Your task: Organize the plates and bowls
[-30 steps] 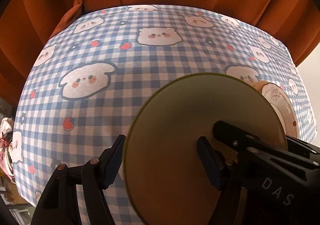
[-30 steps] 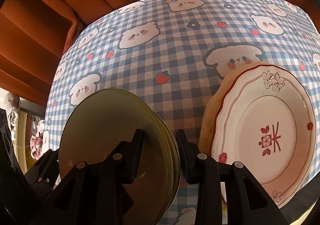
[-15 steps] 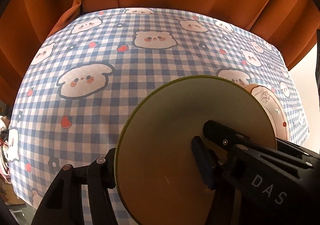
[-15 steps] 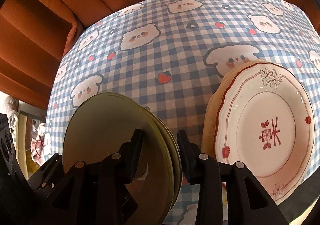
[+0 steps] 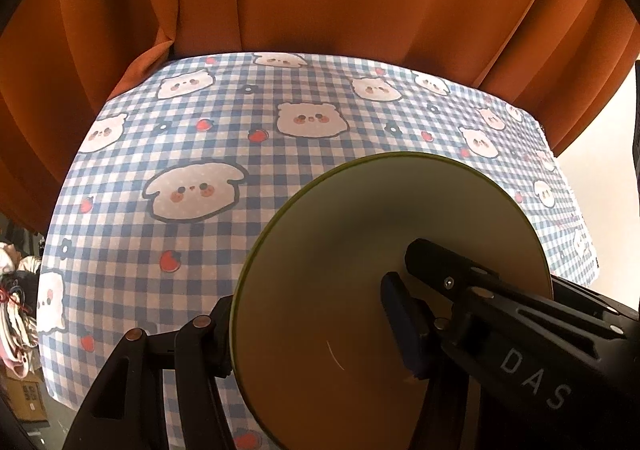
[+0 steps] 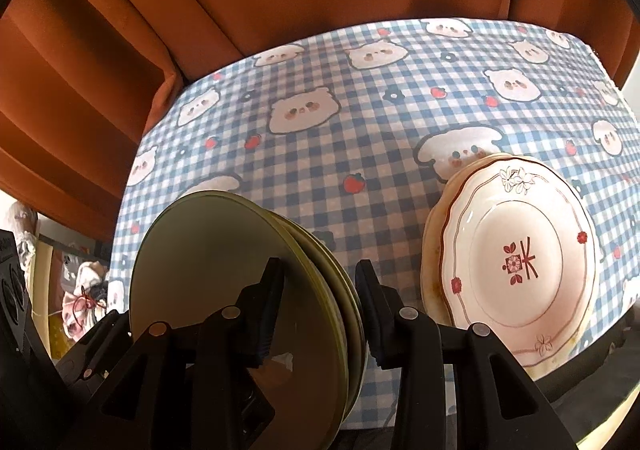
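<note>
Two grippers share load — left gripper (image 5: 308,334) and right gripper (image 6: 320,310) both clamped on stack of green plates (image 6: 248,290), held on edge above bench (image 6: 360,122). Step: carrying stack. Next — level it, set down clear of floral plate (image 6: 516,262).

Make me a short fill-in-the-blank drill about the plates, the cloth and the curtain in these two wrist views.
1. The stack of plain plates standing on edge between the grippers is olive ____.
2. The white plate beside that stack carries a pattern in ____.
3. The tablecloth has a blue and white ____ pattern with cartoon faces.
4. The curtain behind the table is ____.

Missing words: green; red; checked; orange
</note>
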`<state>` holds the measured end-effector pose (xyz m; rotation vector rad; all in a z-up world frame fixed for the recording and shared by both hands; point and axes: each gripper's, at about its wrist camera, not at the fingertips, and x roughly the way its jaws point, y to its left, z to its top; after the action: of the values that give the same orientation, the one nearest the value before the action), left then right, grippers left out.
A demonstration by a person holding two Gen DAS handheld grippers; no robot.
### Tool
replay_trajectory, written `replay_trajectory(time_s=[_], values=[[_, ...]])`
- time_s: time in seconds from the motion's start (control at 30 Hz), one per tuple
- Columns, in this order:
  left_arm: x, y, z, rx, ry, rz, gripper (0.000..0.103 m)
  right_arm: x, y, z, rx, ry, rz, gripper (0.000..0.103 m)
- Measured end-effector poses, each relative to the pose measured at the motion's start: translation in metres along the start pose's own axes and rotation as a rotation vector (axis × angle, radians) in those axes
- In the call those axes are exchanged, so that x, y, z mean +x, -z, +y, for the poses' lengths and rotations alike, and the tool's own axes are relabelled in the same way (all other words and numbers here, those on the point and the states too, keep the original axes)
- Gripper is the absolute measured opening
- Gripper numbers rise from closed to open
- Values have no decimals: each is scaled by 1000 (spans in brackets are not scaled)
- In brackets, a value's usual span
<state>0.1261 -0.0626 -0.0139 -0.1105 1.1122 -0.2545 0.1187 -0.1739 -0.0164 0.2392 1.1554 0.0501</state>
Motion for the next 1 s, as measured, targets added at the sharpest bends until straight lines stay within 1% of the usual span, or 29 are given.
replay_trajectory(time_s=[0.17,0.4,0.63,1.0], values=[[-9,3,-4,2,-4,-20,61,-9,3,3,-8,4,-12,41],[-12,8,-20,-27,-22,-55,61,-18,4,-9,-36,-29,-28,41],[-8,9,-60,-66,-17,-55,60,-31,-5,-40,-90,-23,-29,41],[2,2,-117,-67,-29,-73,61,-50,-17,-101,-100,-34,-37,41]])
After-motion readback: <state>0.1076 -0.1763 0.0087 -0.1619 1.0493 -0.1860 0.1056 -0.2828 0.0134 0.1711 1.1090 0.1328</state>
